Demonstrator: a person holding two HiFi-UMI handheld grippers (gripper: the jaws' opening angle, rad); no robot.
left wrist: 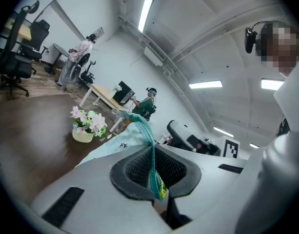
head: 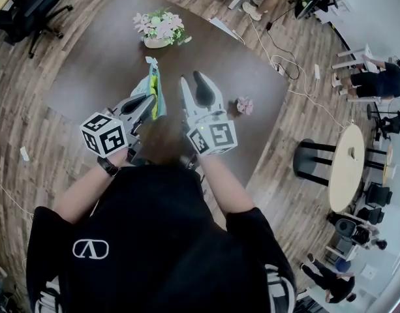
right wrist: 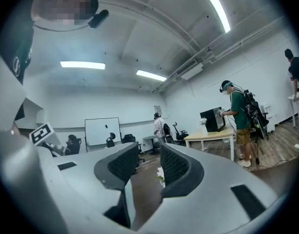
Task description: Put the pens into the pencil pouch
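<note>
My left gripper [head: 150, 104] is shut on the edge of the pencil pouch [head: 154, 87], a mint and teal pouch with a yellow strip, and holds it upright above the brown table [head: 89, 77]. In the left gripper view the pouch's teal mesh edge [left wrist: 150, 152] runs pinched between the pads, and its pale body [left wrist: 117, 143] hangs beyond the gripper [left wrist: 154, 157]. My right gripper [head: 192, 81] stands just right of the pouch, open, with nothing between its fingers. The right gripper view shows the gap of this gripper [right wrist: 145, 162] with only table behind it. No loose pen shows in any view.
A pot of pink flowers [head: 160, 30] stands at the table's far side, also the flower pot [left wrist: 86, 128] in the left gripper view. A small pink object [head: 244, 105] lies on the table right of my right gripper. People, desks and office chairs stand around the room.
</note>
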